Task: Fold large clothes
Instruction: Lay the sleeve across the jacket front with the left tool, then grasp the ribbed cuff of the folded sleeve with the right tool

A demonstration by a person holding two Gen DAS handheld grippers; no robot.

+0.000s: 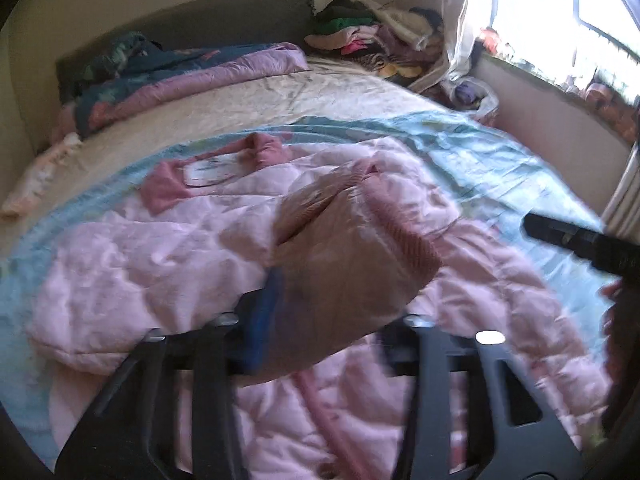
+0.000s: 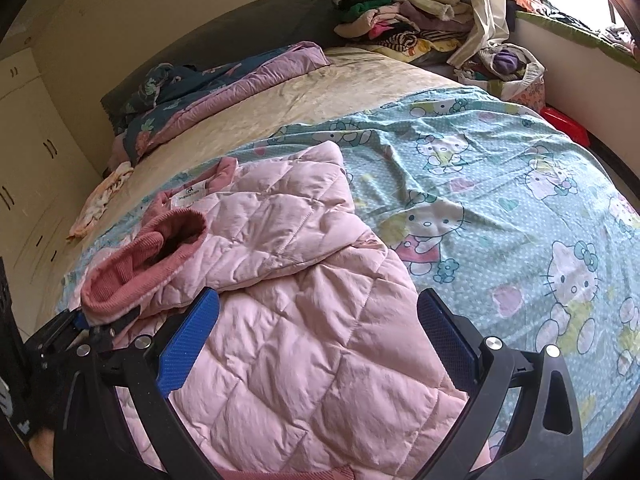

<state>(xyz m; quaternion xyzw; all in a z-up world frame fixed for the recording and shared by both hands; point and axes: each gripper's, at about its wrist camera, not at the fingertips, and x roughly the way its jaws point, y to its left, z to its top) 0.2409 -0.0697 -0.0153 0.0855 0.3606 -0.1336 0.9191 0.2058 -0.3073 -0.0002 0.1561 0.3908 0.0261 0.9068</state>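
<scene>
Left gripper (image 2: 90, 322) is clamped on the ribbed rose cuff (image 2: 136, 262) of the pink quilted jacket (image 2: 288, 320), lifting that sleeve (image 1: 340, 264) over the body. The jacket lies puffy and creased on a thin teal cartoon-print sheet (image 2: 500, 208) covering the bed's near half. Right gripper (image 2: 320, 340) hovers above the jacket's torso, jaws wide, holding nothing. Sheet lies bare to the right. A clothes heap (image 2: 404, 20) crowds the far corner.
</scene>
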